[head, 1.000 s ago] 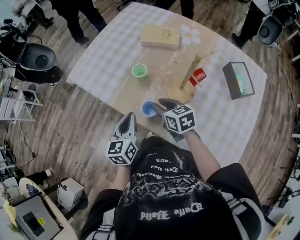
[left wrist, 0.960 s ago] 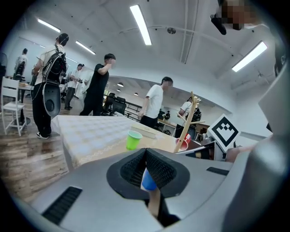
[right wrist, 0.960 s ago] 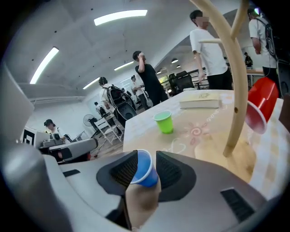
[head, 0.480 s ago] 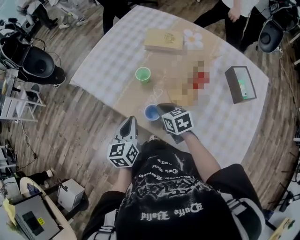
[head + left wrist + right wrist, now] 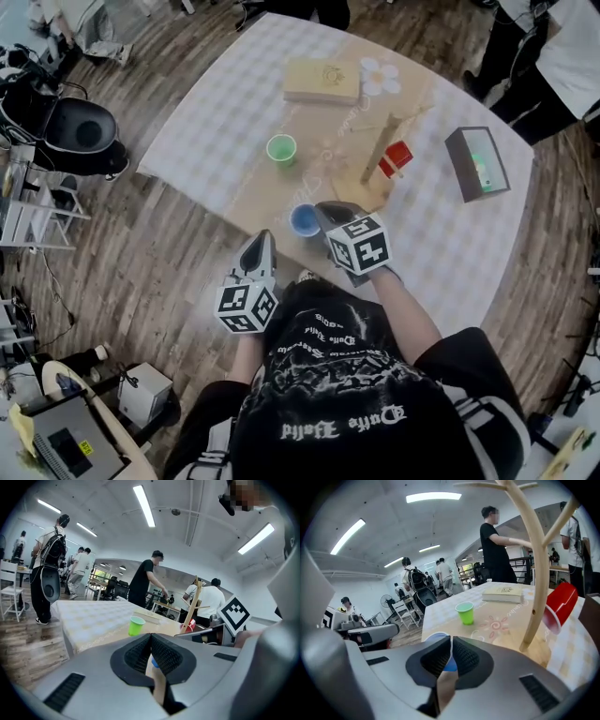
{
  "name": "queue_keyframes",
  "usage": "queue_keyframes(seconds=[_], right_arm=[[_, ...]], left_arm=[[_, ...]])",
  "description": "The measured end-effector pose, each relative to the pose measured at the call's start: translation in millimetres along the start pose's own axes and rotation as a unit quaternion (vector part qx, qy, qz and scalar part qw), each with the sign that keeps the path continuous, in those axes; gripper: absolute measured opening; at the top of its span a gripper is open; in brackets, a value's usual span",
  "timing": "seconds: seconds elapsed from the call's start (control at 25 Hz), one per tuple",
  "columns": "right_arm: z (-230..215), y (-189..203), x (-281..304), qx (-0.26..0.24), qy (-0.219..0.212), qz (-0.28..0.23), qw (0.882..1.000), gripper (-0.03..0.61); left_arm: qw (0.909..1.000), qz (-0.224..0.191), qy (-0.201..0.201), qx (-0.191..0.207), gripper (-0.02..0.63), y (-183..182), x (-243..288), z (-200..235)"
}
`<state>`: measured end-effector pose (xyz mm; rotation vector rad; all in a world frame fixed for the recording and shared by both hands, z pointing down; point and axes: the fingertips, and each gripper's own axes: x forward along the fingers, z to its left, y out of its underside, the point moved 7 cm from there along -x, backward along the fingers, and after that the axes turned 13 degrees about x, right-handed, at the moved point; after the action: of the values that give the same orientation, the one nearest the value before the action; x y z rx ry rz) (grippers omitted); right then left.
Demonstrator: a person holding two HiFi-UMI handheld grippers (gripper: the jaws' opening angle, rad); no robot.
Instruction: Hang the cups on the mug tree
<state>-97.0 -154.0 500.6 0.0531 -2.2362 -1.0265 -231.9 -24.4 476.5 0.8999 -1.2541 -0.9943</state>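
The fingers (image 5: pixel 466 658) of the right gripper (image 5: pixel 451 643) have just been closing — now they pinch the wall of the blue cup (image 5: pixel 302 219) at the near edge of the bench (image 5: pixel 234 112), near the mug tree (image 5: pixel 380 155). A red cup (image 5: pixel 397 156) hangs there. The left gripper (image 5: pixel 151 637) is squeezed tight, holding nothing.

A floor of brown wooden planks (image 5: pixel 141 253) surrounds a table under a pale checked cloth (image 5: pixel 234 103). A black pram-like seat (image 5: pixel 80 136) and a white slatted folding chair (image 5: pixel 33 211) stand at the table's left. Overhead, long white strip lights (image 5: pixel 144 506) cross a white ceiling (image 5: pixel 93 508). Several people in dark and white clothes (image 5: pixel 145 581) stand about the open room.
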Motion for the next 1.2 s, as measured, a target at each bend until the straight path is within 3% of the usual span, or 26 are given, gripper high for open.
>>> queue_keyframes(seconds=[0.4, 0.64, 0.84, 1.2], right_arm=[[-9.6, -21.8, -62.3, 0.021, 0.018, -0.062, 0.998, 0.023], [-36.4, -18.3, -97.9, 0.071, 0.050, -0.088, 0.992, 0.023], [-58.9, -19.3, -129.4, 0.098, 0.103, -0.127, 0.982, 0.023], [-86.2, -44.9, -179.6, 0.095, 0.177, -0.199, 0.959, 0.022]], left_arm=[[0.9987, -0.002, 0.049, 0.011, 0.020, -6.2, 18.5, -19.8], [0.9961, -0.005, 0.086, 0.022, 0.020, -12.0, 33.6, -38.1], [0.9936, -0.007, 0.109, 0.028, 0.020, -17.6, 41.0, -46.0], [0.9919, -0.009, 0.123, 0.030, 0.020, -22.4, 46.6, -52.5]])
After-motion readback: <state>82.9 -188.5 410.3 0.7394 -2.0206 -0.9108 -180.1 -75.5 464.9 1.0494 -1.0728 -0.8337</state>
